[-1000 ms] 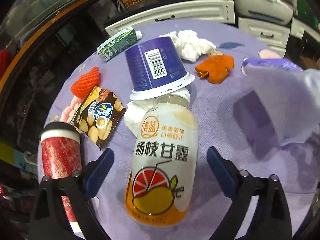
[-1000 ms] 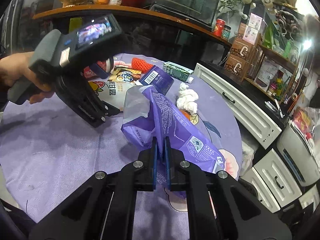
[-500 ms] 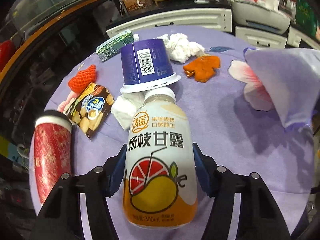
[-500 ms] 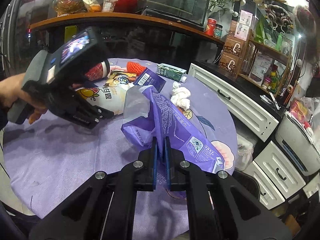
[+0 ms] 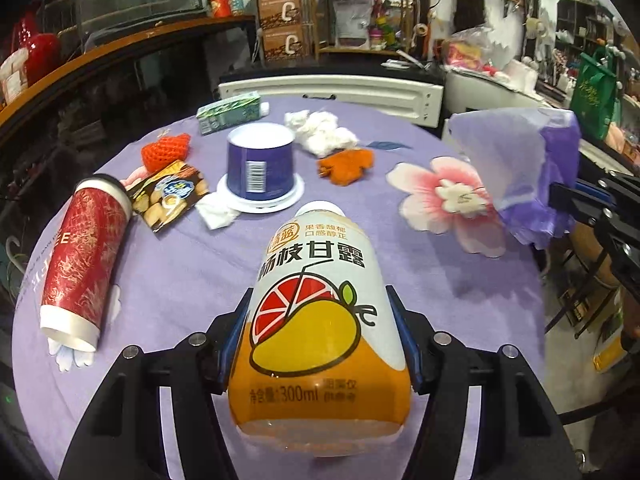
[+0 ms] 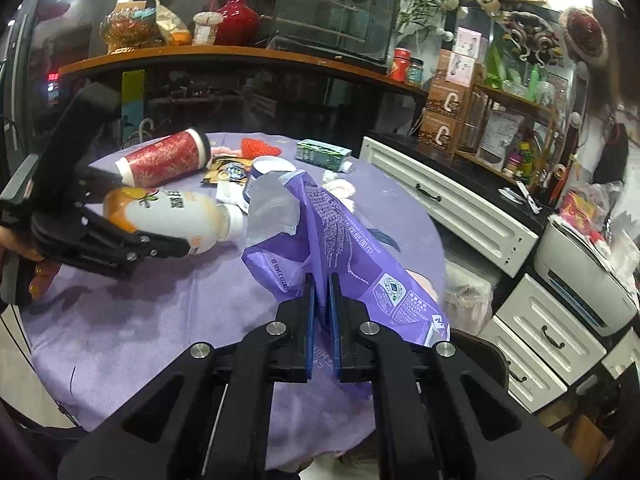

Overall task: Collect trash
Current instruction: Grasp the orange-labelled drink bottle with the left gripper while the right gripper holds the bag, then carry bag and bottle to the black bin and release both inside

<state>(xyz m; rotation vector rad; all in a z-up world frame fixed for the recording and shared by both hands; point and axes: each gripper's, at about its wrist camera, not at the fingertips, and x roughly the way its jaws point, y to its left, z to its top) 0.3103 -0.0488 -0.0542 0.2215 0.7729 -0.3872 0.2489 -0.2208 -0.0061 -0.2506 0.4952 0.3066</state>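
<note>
My left gripper (image 5: 318, 308) is shut on a white and orange drink bottle (image 5: 320, 312), its pads pressing both sides. The bottle hangs above the purple tablecloth (image 5: 180, 280), cap pointing away from me. The right wrist view shows the same bottle (image 6: 172, 212) in the left gripper (image 6: 160, 246), just left of the bag. My right gripper (image 6: 323, 280) is shut on a fold of a purple plastic bag (image 6: 344, 240), whose pale mouth faces the bottle. That bag (image 5: 516, 160) hangs at the right in the left wrist view.
On the cloth lie a red paper cup (image 5: 84, 256), a snack packet (image 5: 170, 196), an upturned purple tub (image 5: 260, 168), crumpled tissues (image 5: 324, 132), a green carton (image 5: 230, 114), orange peel (image 5: 346, 164) and a red foam net (image 5: 166, 150). White drawers (image 6: 460, 208) stand behind the table.
The left gripper's jaws closed on the bottle and lifted it off the cloth, away from the tub and toward the bag. The right gripper kept hold of the bag.
</note>
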